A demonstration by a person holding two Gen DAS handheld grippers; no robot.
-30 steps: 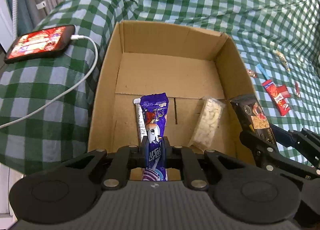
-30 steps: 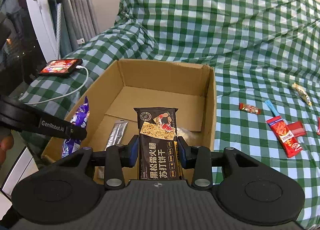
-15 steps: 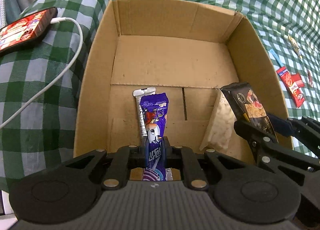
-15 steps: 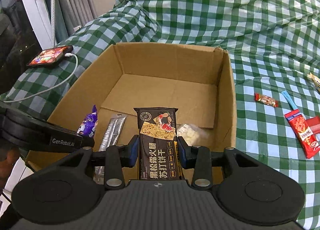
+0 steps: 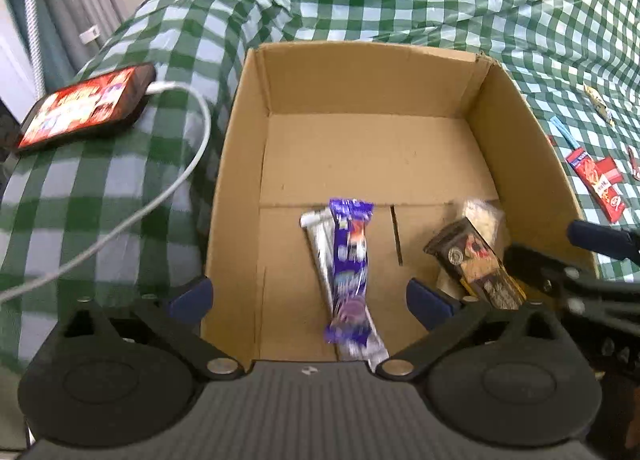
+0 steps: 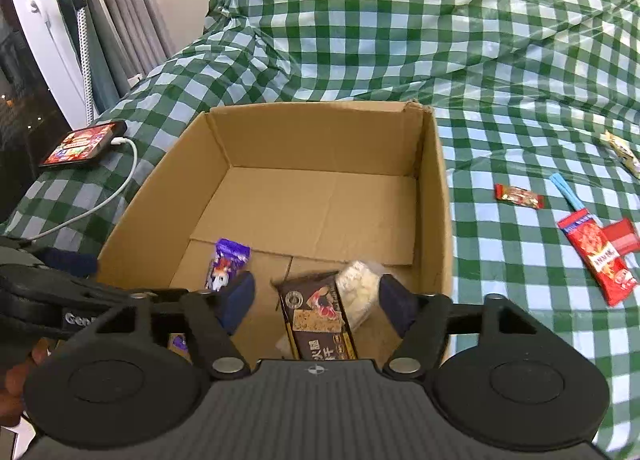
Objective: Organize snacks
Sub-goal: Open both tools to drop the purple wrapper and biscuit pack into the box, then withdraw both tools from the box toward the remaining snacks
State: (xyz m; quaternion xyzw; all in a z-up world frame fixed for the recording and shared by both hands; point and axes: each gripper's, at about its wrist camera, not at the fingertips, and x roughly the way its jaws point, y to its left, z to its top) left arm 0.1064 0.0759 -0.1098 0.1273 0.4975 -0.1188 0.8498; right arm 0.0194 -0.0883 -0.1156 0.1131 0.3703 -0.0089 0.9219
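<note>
Both claws over the cardboard box (image 5: 240, 188), both just been opening, nothing gripped now

Left claw (image 5: 308, 296): jaws wide, pads clear of the purple snack pack (image 5: 350, 268). Pack is motion-blurred, lying across the silver stick pack (image 5: 320, 244) on the box floor, near end. Reads as freshly let go and possibly not settled

Right claw (image 6: 316, 296): jaws well apart, not touching the black cracker pack (image 6: 320, 320). That pack leans on the clear bag of white pieces (image 6: 358, 292) in the near right corner, tilted, not flat

Risks as I judge them:
- black pack sits propped on the bag, could slide or flip when anything else lands there, pile gets messy
- the two claws are close together at the box's near end. Pulling both out at once could clip each other or hook the near wall and drag the box across the checked cloth (image 6: 500, 60)
- open fingers passing low over the loose packs could flick one back out
- cloth is wrinkled and soft underneath, box may shift if bumped

Still outside on the cloth to the right: red snack pack (image 6: 596, 256), small red candy (image 6: 518, 195), blue stick (image 6: 566, 190), one wrapped piece (image 6: 622, 150) near the edge. Phone (image 6: 82, 145) with cable sits left of the box, keep the left claw's path off that cable
</note>
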